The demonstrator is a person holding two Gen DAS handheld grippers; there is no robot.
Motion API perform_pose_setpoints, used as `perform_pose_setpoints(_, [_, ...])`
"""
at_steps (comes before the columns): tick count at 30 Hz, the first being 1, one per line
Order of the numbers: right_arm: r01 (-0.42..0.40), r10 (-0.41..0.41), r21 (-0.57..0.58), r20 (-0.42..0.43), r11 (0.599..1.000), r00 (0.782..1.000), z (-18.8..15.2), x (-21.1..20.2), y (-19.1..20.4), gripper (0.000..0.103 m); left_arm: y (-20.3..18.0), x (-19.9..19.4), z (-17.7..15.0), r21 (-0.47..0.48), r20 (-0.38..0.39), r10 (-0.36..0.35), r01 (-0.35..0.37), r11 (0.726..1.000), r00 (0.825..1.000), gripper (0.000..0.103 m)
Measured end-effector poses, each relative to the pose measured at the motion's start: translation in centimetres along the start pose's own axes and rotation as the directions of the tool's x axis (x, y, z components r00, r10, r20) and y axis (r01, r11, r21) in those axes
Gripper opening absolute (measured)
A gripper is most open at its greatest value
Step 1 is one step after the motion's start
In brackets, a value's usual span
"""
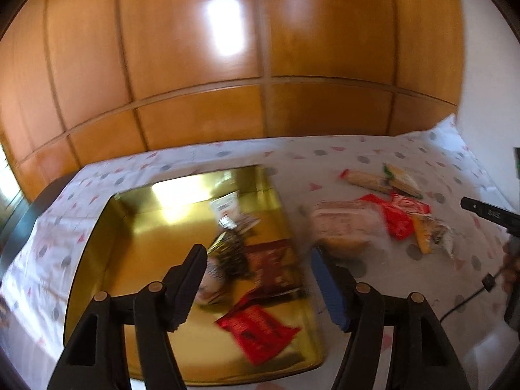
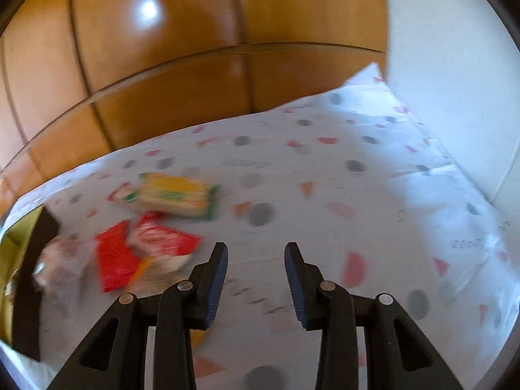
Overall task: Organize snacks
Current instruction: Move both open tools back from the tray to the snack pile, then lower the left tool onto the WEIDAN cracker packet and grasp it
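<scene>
A gold tray [image 1: 136,243] lies on the patterned tablecloth and holds several snack packets, among them a red packet [image 1: 258,330] and a brown packet [image 1: 273,268]. My left gripper [image 1: 258,253] is open and empty above the tray's right part. More snacks lie on the cloth to the right: a clear bag [image 1: 344,224], red packets [image 1: 395,214] and a yellow-green wafer pack [image 1: 386,178]. My right gripper [image 2: 255,247] is open and empty above the cloth, right of the red packets [image 2: 143,247] and the wafer pack [image 2: 175,195]. The frames are blurred.
A wooden wardrobe wall [image 1: 227,65] stands behind the table. A white wall [image 2: 455,65] is at the right. The other gripper's black body [image 1: 487,214] and a cable [image 1: 464,299] show at the right edge. The tray's rim [image 2: 9,237] shows at the left.
</scene>
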State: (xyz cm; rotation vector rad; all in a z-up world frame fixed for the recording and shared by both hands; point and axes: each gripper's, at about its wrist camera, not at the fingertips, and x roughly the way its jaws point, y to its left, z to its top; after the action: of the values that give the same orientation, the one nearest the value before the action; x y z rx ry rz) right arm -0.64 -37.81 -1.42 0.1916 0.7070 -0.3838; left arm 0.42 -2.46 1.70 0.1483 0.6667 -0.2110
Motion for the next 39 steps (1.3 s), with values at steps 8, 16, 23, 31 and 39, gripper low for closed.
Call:
perform_pose_setpoints(8, [0.090,-0.084,0.059,-0.088,0.994,0.993,-2.0,4.1,-3.7,0.039,-5.6,1.3,2.8,0.202,-0.026,-0.117,0.120,0.972,0.993,0.072])
perform_pose_setpoints(16, [0.058,-0.057,0.008,-0.039,0.998,0.998,-2.9,4.4,-2.8,0.060,-10.5,4.6,4.4,0.343,-0.130,-0.197,0.231,0.910,0.972,0.080])
perform_pose_setpoints(23, [0.039,-0.040,-0.009,-0.036,0.999,0.999,-3.0,4.7,-2.4,0.070,-13.8,7.7,5.7,0.411,-0.179,-0.212,0.269,0.871,0.961,0.080])
perform_pose_setpoints(31, [0.027,-0.028,-0.015,-0.030,1.000,0.999,-3.0,4.8,-2.3,0.075,-16.6,9.6,5.7,0.478,-0.219,-0.226,0.307,0.823,0.949,0.080])
perform_pose_setpoints(39, [0.013,-0.013,-0.010,-0.026,1.000,1.000,-3.1,4.7,-2.4,0.077,-19.9,11.8,6.7,0.617,-0.242,-0.225,0.329,0.715,0.944,0.080])
